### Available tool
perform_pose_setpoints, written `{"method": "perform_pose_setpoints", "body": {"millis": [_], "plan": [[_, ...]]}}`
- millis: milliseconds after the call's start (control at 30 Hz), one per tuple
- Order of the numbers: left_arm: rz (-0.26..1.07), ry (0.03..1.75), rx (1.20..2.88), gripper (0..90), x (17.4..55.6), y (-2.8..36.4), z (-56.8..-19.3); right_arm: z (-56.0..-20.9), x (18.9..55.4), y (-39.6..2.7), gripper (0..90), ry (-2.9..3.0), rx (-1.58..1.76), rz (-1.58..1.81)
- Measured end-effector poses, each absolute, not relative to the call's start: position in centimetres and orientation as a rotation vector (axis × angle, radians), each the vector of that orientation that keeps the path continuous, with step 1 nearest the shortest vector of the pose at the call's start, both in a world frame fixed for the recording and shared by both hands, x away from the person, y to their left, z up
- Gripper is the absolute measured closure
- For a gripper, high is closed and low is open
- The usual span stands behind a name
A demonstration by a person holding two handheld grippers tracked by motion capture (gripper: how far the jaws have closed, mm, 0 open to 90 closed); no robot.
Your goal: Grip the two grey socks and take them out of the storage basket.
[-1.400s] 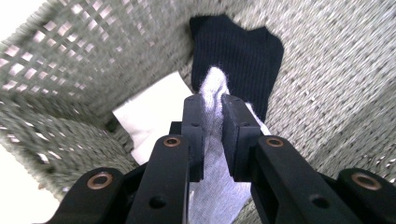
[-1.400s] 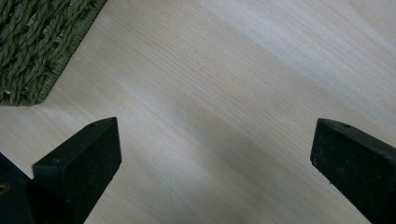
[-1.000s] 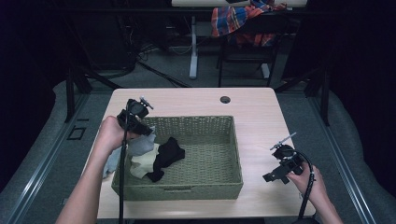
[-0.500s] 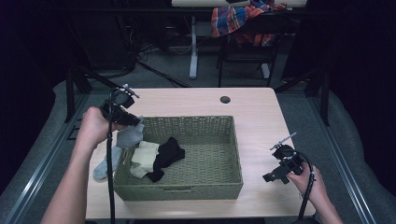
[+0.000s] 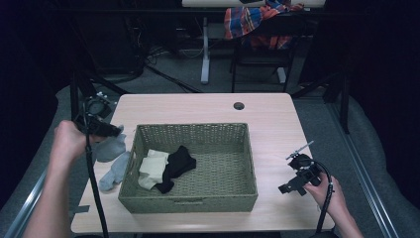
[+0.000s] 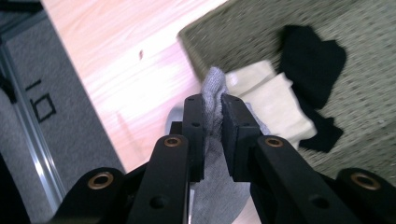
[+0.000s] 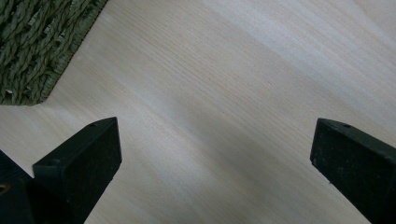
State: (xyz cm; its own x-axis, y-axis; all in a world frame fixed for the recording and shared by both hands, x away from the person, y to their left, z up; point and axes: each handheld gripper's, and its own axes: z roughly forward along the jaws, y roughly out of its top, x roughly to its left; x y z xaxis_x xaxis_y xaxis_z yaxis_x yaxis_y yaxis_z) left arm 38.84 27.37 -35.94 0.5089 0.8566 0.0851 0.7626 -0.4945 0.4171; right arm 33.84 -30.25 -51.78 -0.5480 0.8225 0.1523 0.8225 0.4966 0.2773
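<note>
over the table's left edge, the left gripper (image 5: 113,132) is pinching a grey sock (image 6: 214,88) just outside the wicker basket (image 5: 198,203), so one sock is coming out while a cream sock (image 5: 152,167) and black sock (image 5: 178,163) are lying inside; the right gripper (image 5: 289,184) is waiting spread wide, nothing blocking

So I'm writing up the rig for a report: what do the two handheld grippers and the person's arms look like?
Both are black. The left gripper has two flat rectangular pads on angular arms with brass-coloured pivot rings and small screw holes. The right gripper has blocky black pads too. In the high view each trails a black cable, and the right gripper carries a thin grey plate on top. The forearms are bare, with no sleeves in view.
</note>
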Motion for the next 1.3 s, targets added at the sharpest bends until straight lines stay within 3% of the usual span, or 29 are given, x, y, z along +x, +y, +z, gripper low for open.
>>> {"method": "perform_pose_setpoints", "body": {"millis": [500, 933, 1300], "plan": [[0.333, 1.533, 2.376, 80.8, 39.3, 31.9, -41.6, -51.7, 34.0, -30.4, 1.8, 2.747, 1.476, 0.469], [0.243, 1.624, 2.346, 80.8, 40.0, 33.3, -48.0, -51.7, 34.0, -30.4, 1.9, 2.75, 1.478, 0.457], [0.2, 1.661, 2.345, 79.9, 40.6, 33.7, -51.3, -51.9, 34.0, -30.4, 1.9, 2.748, 1.478, 0.46]]}}
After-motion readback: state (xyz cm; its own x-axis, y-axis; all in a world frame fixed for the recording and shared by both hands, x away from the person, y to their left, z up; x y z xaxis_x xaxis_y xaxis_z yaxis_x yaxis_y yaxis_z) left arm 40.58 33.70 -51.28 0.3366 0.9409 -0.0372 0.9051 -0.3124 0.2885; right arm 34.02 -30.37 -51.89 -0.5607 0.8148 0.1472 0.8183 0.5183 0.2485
